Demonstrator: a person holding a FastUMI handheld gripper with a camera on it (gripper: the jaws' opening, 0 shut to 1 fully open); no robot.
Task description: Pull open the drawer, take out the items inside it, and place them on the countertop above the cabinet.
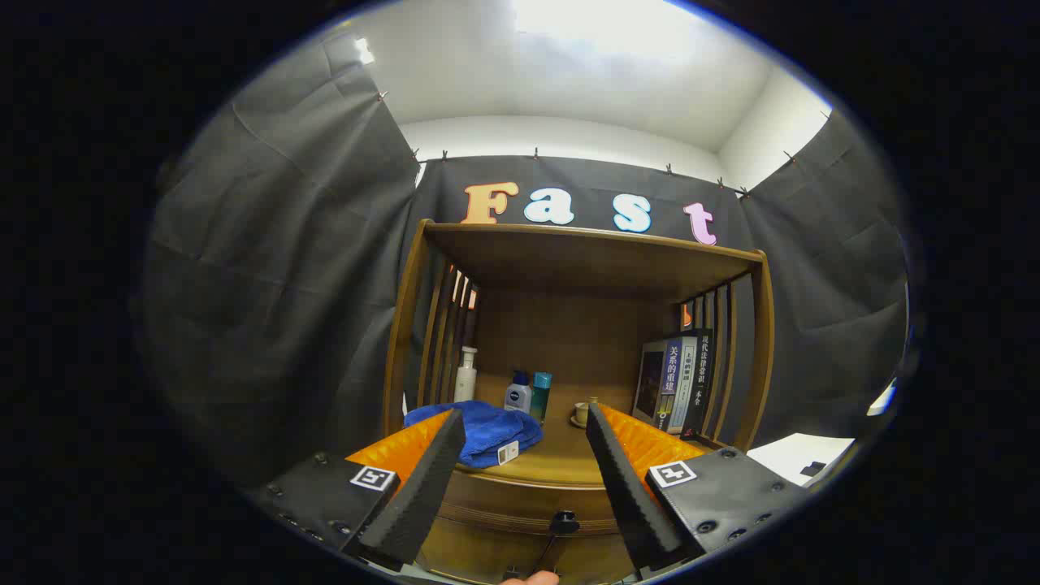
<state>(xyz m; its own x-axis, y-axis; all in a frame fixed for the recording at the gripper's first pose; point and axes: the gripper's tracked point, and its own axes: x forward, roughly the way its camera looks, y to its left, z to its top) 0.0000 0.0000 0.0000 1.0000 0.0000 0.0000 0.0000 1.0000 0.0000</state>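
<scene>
Claw (524,439) held level in front of a wooden cabinet (756,341), fingers spread wide apart, nothing between them. Both fingers (422,487) reach toward the cabinet's front edge.

Drawer (520,520) sits low between the fingers, below the curved lip of the desk (561,467). It looks shut; front flush under the lip. Dark round knob (564,522) on the drawer front, between the fingers and nearer the right one. Drawer contents cannot be seen.

On the desk, under a wooden upper shelf (585,252):
- blue towel (487,431), bunched, just beyond the left finger, a small tag on its near edge
- white pump bottle (465,375) at the back left, upright, by the side slats
- small white bottle with blue cap (518,394) and a teal bottle (540,396) side by side, behind the towel
- small cup on a saucer (581,414), just past the right fingertip
- books (678,380) standing upright against the right slats

A fingertip of the person (532,578) shows just below the drawer. Black cloth hangs around the cabinet on all sides.
</scene>
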